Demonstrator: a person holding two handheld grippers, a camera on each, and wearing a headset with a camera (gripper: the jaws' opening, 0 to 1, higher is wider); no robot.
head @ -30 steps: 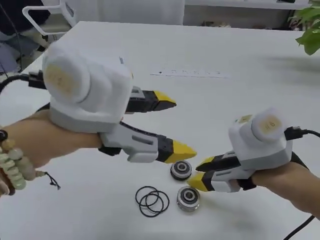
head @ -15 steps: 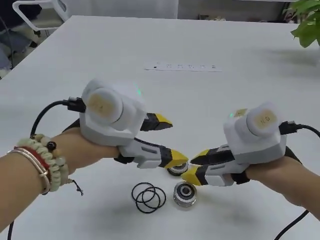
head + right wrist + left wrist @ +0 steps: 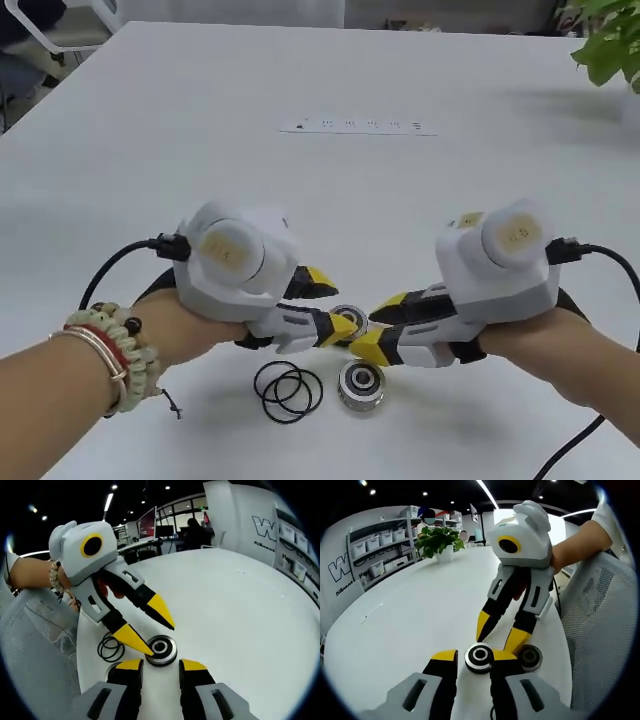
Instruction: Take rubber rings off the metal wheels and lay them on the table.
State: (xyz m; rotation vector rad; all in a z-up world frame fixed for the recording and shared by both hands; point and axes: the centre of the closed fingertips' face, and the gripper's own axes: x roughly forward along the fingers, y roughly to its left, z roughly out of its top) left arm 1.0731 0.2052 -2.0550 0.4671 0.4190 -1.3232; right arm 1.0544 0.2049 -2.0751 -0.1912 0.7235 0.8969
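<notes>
The table [image 3: 200, 120] bears two wheels [image 3: 360, 386], three rings [image 3: 288, 391].

Table [image 3: 200, 150], viewed from its near edge. Two wheels sit close to that edge, just apart: the far wheel [image 3: 348, 318] behind, the near wheel [image 3: 360, 386] in front of it and slightly right. Rings [image 3: 288, 389] lie overlapping on the table, just left of the near wheel and not touching it. Left gripper [image 3: 338, 305] is on the left pointing right, right gripper [image 3: 372, 325] on the right pointing left. Their tips meet around the far wheel, which lies between the left gripper's jaw tips and just ahead of the right's. Near wheel and rings lie in front of both grippers. Power strip [image 3: 357, 126] sits well behind, mid-table. Plant [image 3: 605, 45] at far right.
</notes>
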